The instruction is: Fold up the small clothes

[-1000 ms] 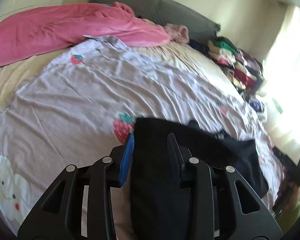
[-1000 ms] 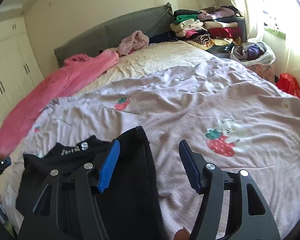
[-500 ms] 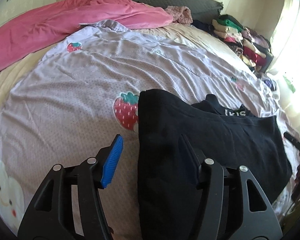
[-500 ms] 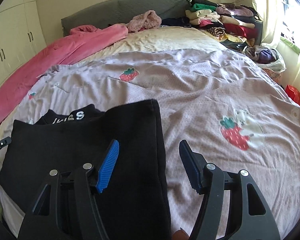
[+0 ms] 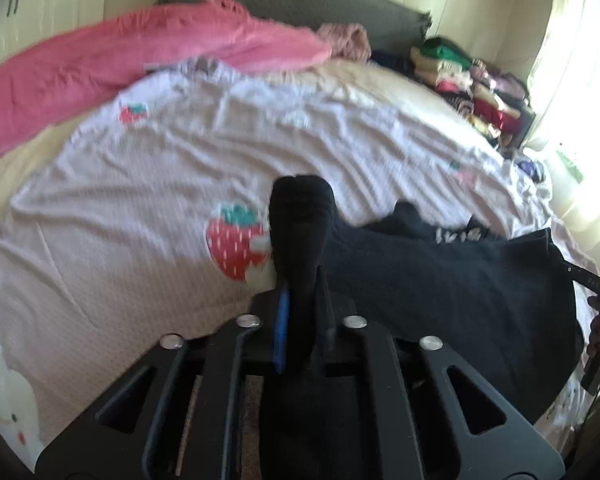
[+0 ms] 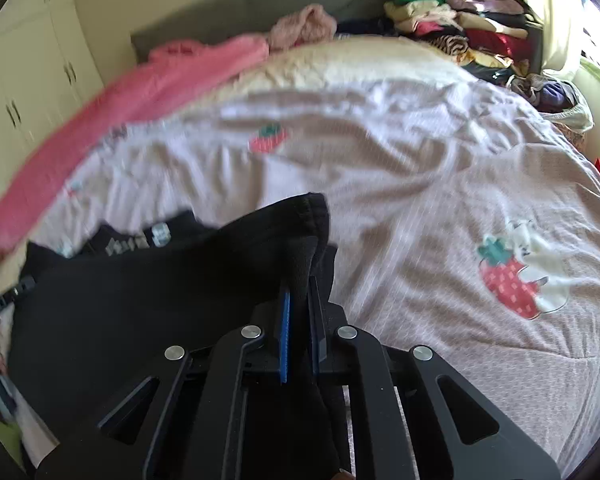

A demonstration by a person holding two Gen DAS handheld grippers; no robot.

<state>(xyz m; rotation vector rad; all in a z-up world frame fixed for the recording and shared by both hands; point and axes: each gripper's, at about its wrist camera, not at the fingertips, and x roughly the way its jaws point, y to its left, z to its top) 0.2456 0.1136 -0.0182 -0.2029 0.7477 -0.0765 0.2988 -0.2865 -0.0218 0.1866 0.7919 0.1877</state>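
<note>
Both claws have just snapped closed, the left claw (image 5: 302, 300) and right claw (image 6: 299, 300) each pinching an edge of the black garment (image 5: 440, 280) lying on the bed (image 5: 140, 208), so a fold looks ready to begin.

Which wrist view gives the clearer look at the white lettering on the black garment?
The left wrist view: the lettering lies clear of the left gripper on the black garment, only mildly blurred. In the right wrist view the lettering is smeared by blur, off to the left of the right gripper.
</note>
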